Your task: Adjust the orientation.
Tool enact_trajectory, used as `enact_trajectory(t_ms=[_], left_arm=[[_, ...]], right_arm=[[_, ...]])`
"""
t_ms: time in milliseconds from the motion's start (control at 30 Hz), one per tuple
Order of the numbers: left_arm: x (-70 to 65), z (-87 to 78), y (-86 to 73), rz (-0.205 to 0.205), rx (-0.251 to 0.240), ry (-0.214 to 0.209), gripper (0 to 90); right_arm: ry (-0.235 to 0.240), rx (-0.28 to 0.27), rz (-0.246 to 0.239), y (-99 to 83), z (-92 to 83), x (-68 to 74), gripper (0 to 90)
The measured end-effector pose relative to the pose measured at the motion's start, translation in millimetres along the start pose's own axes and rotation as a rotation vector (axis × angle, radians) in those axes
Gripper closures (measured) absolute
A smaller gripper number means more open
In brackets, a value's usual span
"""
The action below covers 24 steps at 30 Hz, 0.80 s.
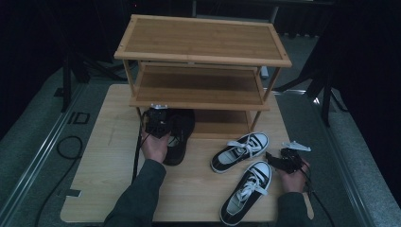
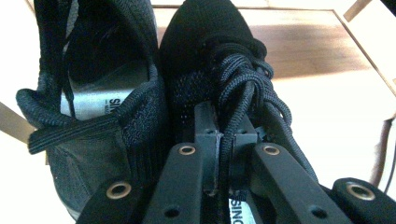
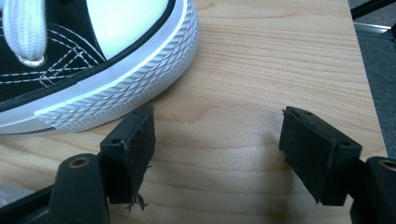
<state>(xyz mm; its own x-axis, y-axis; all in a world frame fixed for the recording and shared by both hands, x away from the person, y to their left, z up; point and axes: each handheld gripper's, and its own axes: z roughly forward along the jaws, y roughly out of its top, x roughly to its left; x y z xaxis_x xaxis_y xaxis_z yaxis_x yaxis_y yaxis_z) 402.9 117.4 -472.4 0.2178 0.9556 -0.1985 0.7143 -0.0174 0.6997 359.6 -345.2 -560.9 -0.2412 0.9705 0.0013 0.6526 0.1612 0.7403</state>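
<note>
Left gripper view: my left hand-held gripper [image 2: 226,140] is clamped on the black shoe's [image 2: 219,60] collar, at the rack's [image 1: 198,101] bottom shelf; my right hand-held gripper [image 3: 217,154] gapes empty beside the sneaker [image 3: 93,70].

room: dim, dark curtains [image 1: 28,42] | floor: grey carpet [image 1: 28,137] | furniture: wooden table [image 1: 189,189]

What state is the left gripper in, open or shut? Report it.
Shut. In the left gripper view the left gripper has its jaws pinched together on the black shoe, nipping its upper beside the laces.
</note>
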Motion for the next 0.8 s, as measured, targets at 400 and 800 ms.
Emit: enact_trajectory(t_ms=[400,800], left_arm=[[2.4,0.8,-3.7,0.017,-0.009,0.029,78.5],[11.9,-13.2,-7.1,0.053,-0.001,-0.057,53.1]], right_arm=[[0.000,0.000,0.000,0.0,0.0,0.0,27.0],[0.000,0.000,-0.001,0.0,0.0,0.0,27.0]])
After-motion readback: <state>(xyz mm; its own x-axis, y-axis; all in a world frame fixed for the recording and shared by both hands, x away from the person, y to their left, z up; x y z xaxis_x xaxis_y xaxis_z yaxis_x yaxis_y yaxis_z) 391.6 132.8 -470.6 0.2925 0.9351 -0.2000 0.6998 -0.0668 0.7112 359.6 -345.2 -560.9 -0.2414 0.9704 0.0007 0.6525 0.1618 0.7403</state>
